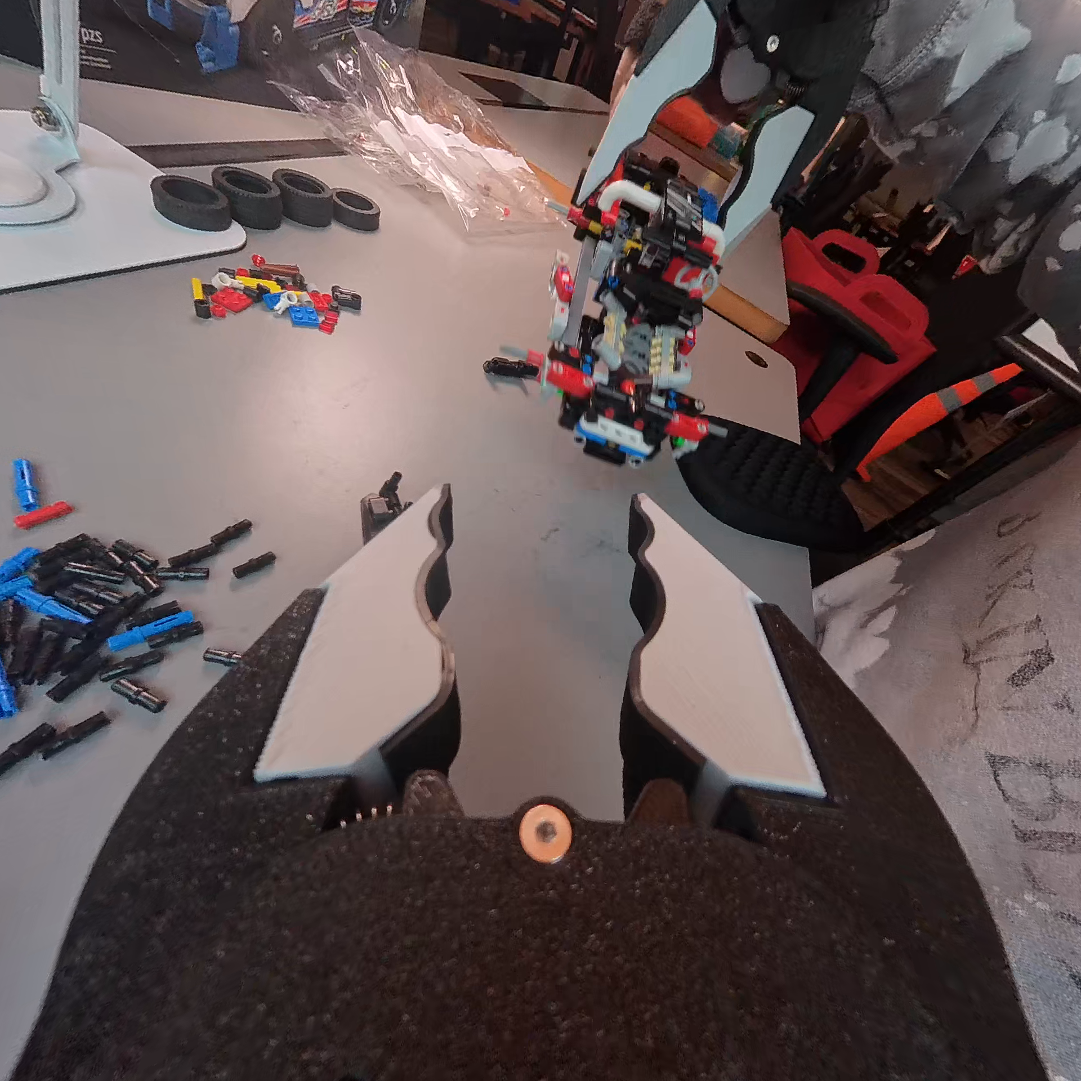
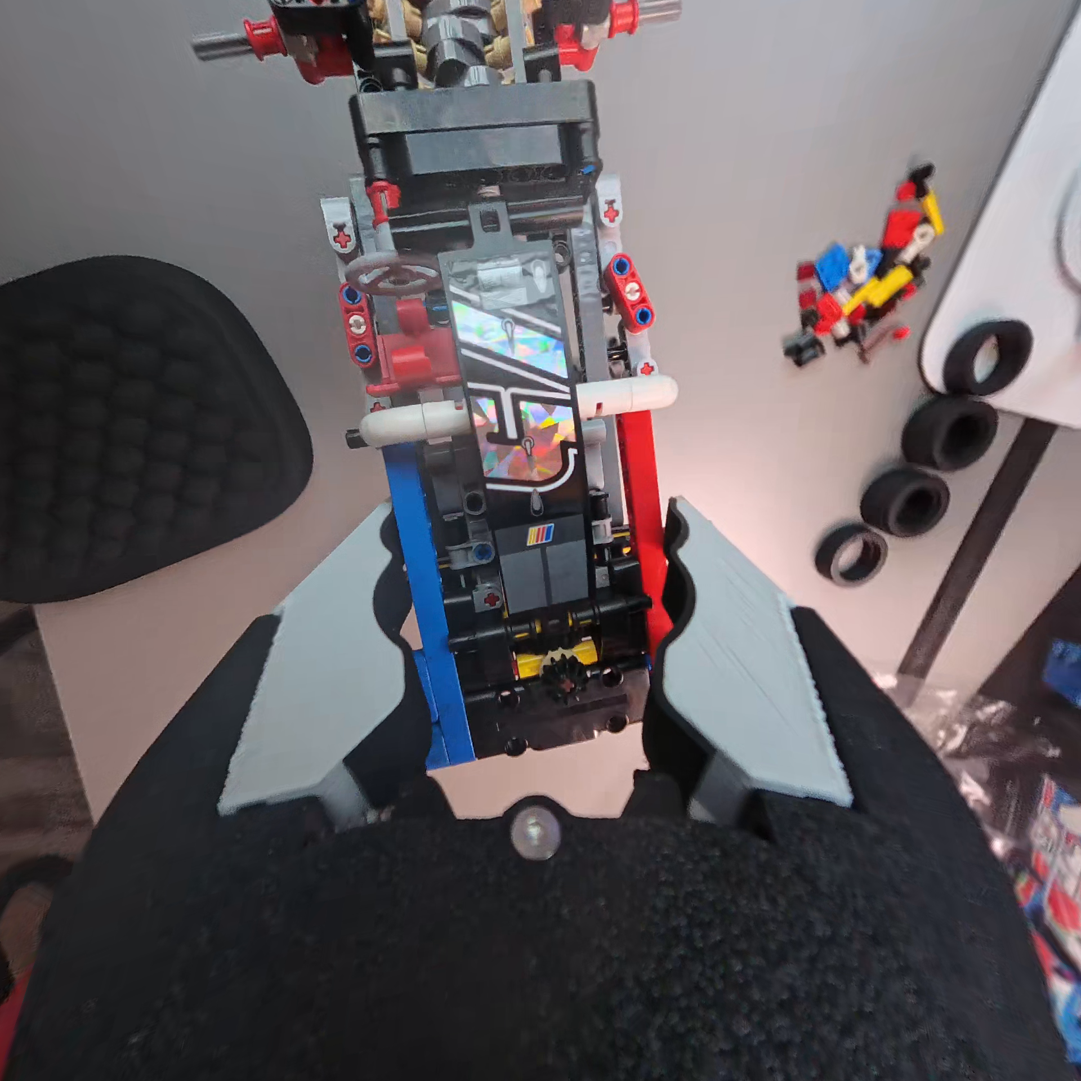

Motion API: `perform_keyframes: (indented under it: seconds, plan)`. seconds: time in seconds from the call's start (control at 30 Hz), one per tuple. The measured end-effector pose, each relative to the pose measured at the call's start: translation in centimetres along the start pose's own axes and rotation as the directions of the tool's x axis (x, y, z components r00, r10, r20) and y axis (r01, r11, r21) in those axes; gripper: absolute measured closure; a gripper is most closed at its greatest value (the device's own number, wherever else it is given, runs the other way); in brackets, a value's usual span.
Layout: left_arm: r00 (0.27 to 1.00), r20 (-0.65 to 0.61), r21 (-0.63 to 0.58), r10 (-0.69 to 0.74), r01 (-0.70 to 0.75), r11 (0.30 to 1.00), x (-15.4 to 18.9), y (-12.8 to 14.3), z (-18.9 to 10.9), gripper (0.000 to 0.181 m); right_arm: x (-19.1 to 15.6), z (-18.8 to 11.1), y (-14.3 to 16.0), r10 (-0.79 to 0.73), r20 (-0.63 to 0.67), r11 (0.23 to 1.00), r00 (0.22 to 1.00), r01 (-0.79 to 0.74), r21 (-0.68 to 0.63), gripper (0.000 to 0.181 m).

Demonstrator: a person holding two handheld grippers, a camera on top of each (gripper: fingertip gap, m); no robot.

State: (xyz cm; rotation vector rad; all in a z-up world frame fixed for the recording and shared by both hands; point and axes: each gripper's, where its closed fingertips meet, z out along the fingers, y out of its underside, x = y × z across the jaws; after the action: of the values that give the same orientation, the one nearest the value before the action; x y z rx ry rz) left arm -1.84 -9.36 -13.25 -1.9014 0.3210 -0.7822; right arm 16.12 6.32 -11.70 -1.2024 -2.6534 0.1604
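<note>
My right gripper (image 2: 529,515) is shut on one end of a partly built brick car chassis (image 2: 503,362), with a blue beam against one finger and a red beam against the other. In the left wrist view the chassis (image 1: 632,327) hangs nose-down from the right gripper (image 1: 655,216), just above the grey table (image 1: 351,409). My left gripper (image 1: 541,509) is open and empty, low over the table, short of the chassis. A small black piece (image 1: 380,506) lies by its left finger.
Several black tyres (image 1: 263,196) lie by a white stand base (image 1: 88,205). A pile of coloured bricks (image 1: 275,295), black and blue pins (image 1: 88,614) and a clear plastic bag (image 1: 421,128) lie on the table. A black chair seat (image 1: 772,485) stands past the right edge. Tip to tip, the grippers are about 25 cm apart. My left gripper is the nearer one to the small black piece (image 1: 380,506): about 9 cm, against 25 cm.
</note>
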Motion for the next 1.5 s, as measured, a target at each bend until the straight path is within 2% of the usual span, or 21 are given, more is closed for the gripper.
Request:
perform_keyframes:
  seconds: [0.1, 0.17, 0.33, 0.47, 0.53, 0.6, 0.7, 0.77, 0.83, 0.93, 0.97, 1.0, 1.13, 1.2, 1.3, 1.37, 1.43, 1.5]
  plan:
    - [1.0, 0.008, 0.01, 0.003, -0.003, 1.0, -0.1, -0.2, -0.1, 0.123, 2.1, -2.1, 3.6, 0.194, -0.069, 0.979, 0.979, -0.19, 0.07, 0.094]
    - [1.0, 0.007, 0.008, 0.0, 0.0, 1.0, 0.0, -0.1, 0.0, 0.123, 3.2, -2.0, 6.6, 0.317, -0.095, 0.945, 0.944, -0.307, 0.112, 0.094]
    - [1.0, 0.004, -0.005, -0.004, 0.004, 1.0, 0.2, 0.0, 0.4, 0.123, 4.5, 1.3, 12.9, 0.486, -0.12, 0.871, 0.866, -0.469, 0.145, 0.094]
    - [1.0, 0.003, -0.013, 0.001, -0.001, 1.0, 0.5, 0.2, 0.6, 0.122, 5.2, 4.7, 16.7, 0.531, -0.156, 0.848, 0.833, -0.52, 0.103, 0.094]
    - [1.0, 0.009, -0.024, 0.007, -0.007, 1.0, 0.5, 0.3, 0.8, 0.122, 5.2, 6.3, 17.5, 0.521, -0.167, 0.852, 0.837, -0.521, 0.053, 0.092]
    - [1.0, 0.02, -0.035, 0.003, -0.002, 0.999, 0.3, 0.5, 1.1, 0.121, 5.8, 6.5, 17.0, 0.532, -0.192, 0.846, 0.825, -0.529, 0.074, 0.09]
    - [0.997, 0.074, -0.058, -0.003, 0.007, 0.998, -0.4, 0.7, 1.4, 0.117, 6.6, 4.4, 15.6, 0.541, -0.243, 0.841, 0.805, -0.523, 0.14, 0.075]
    - [0.993, 0.118, -0.063, 0.001, 0.006, 0.998, -1.0, 0.8, 1.4, 0.116, 6.8, 1.8, 13.7, 0.588, -0.265, 0.805, 0.764, -0.521, 0.285, 0.077]
    - [0.988, 0.156, -0.068, 0.014, -0.004, 0.998, -1.4, 0.9, 1.5, 0.116, 6.6, -0.4, 12.5, 0.668, -0.315, 0.736, 0.675, -0.536, 0.413, 0.085]
    - [0.971, 0.231, -0.064, 0.054, -0.04, 0.997, -2.2, 0.8, 1.5, 0.112, 5.1, -2.0, 11.4, 0.847, -0.331, 0.528, 0.416, -0.582, 0.619, 0.093]
    - [0.964, 0.258, -0.057, 0.065, -0.052, 0.997, -2.4, 0.7, 1.5, 0.109, 4.1, -1.9, 11.1, 0.899, -0.306, 0.437, 0.314, -0.594, 0.675, 0.093]
    - [0.956, 0.285, -0.043, 0.072, -0.062, 0.997, -2.6, 0.4, 1.5, 0.107, 2.9, -1.4, 10.5, 0.927, -0.278, 0.374, 0.251, -0.595, 0.711, 0.09]
    - [0.92, 0.379, -0.022, 0.101, -0.1, 0.995, -3.3, -0.1, 1.6, 0.101, -1.0, 0.6, 9.5, 0.972, -0.233, 0.206, 0.032, -0.593, 0.779, 0.084]
    - [0.903, 0.413, -0.05, 0.115, -0.104, 0.993, -3.4, 0.1, 2.1, 0.095, -2.2, 1.4, 9.6, 0.972, -0.231, 0.157, -0.049, -0.597, 0.787, 0.078]
    - [0.919, 0.374, -0.081, 0.124, -0.101, 0.992, -2.2, -0.2, 4.2, 0.088, -3.5, 2.4, 9.9, 0.966, -0.224, 0.105, -0.129, -0.596, 0.796, 0.072]
    - [0.919, 0.359, -0.106, 0.163, -0.133, 0.985, -1.7, -0.6, 5.6, 0.082, -4.2, 2.8, 10.6, 0.953, -0.243, 0.093, -0.179, -0.592, 0.801, 0.071]
    - [0.92, 0.346, -0.109, 0.183, -0.155, 0.982, -1.2, -1.2, 6.8, 0.08, -4.5, 1.8, 11.1, 0.94, -0.255, 0.09, -0.229, -0.554, 0.828, 0.072]
    - [0.919, 0.343, -0.111, 0.194, -0.166, 0.98, -1.0, -1.5, 7.4, 0.078, -4.6, 1.5, 11.2, 0.933, -0.267, 0.099, -0.24, -0.543, 0.834, 0.073]
